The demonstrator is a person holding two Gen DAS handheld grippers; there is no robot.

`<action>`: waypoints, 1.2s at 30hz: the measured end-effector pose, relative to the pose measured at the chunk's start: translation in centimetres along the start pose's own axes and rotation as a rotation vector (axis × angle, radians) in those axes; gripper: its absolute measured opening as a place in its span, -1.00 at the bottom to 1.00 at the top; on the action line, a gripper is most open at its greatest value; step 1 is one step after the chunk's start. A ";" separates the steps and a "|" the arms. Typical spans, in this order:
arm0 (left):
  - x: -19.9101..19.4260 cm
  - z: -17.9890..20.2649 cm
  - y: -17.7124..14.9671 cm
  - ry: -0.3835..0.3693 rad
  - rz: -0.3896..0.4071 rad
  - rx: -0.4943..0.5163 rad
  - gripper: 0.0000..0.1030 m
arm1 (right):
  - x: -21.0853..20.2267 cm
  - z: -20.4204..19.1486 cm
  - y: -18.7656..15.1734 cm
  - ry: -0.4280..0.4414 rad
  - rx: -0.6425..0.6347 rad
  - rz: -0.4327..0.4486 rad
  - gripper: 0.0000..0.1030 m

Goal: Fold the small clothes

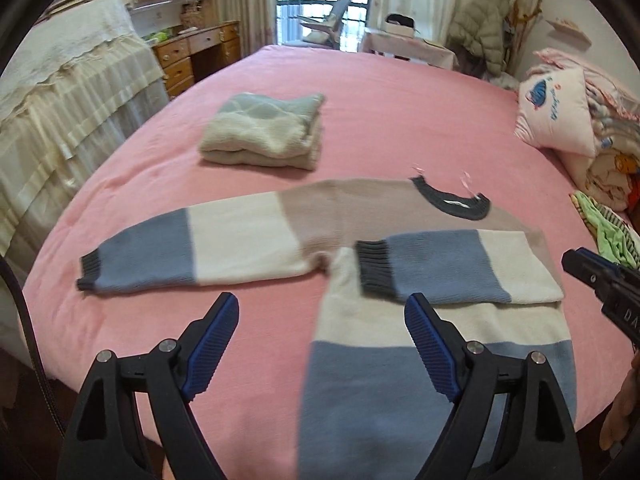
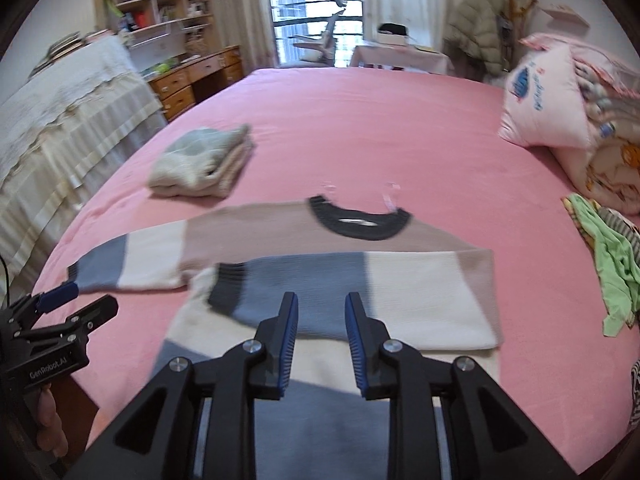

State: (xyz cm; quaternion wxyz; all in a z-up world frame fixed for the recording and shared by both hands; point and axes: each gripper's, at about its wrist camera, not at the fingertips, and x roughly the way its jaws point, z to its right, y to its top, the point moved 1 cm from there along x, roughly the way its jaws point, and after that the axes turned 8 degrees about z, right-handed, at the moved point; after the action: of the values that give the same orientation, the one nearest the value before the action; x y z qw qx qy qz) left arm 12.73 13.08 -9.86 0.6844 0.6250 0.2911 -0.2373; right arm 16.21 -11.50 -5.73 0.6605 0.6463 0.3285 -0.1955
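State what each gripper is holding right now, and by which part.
Nothing is held. The left gripper is wide open and the right gripper partly open, both clear above the sweater, with no cloth between the jaws.

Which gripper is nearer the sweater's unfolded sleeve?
Left. The left gripper hovers just short of the unfolded sleeve; the right gripper is over the folded sleeve, farther away.

left gripper: wide apart, empty | right gripper: narrowly parted, empty
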 end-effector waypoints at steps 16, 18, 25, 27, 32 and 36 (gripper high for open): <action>2.2 -20.1 -5.2 0.196 -0.067 -0.319 0.69 | 5.0 -17.5 -1.1 0.149 -0.229 -0.026 -0.53; 2.9 -22.4 -6.1 0.223 -0.079 -0.364 0.69 | 6.1 -19.6 -1.3 0.163 -0.263 -0.027 -0.53; 5.8 -28.6 -7.5 0.204 -0.076 -0.542 0.69 | 9.3 -25.0 -2.2 0.213 -0.361 -0.027 -0.53; 7.1 -30.1 -7.7 0.163 -0.082 -0.608 0.62 | 10.3 -25.9 -2.3 0.225 -0.368 -0.031 -0.53; 10.3 -31.5 -7.7 0.089 -0.105 -0.711 0.56 | 13.1 -27.3 -2.4 0.241 -0.349 -0.059 -0.53; 12.6 -32.4 -8.0 0.052 -0.104 -0.804 0.56 | 15.2 -28.1 -2.8 0.242 -0.343 -0.093 -0.53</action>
State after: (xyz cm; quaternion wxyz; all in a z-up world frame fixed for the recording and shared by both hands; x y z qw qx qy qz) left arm 12.94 44.96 -25.97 0.8536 0.2979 0.4091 -0.1232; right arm 20.02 18.40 -16.78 0.7068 0.5275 0.4631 -0.0880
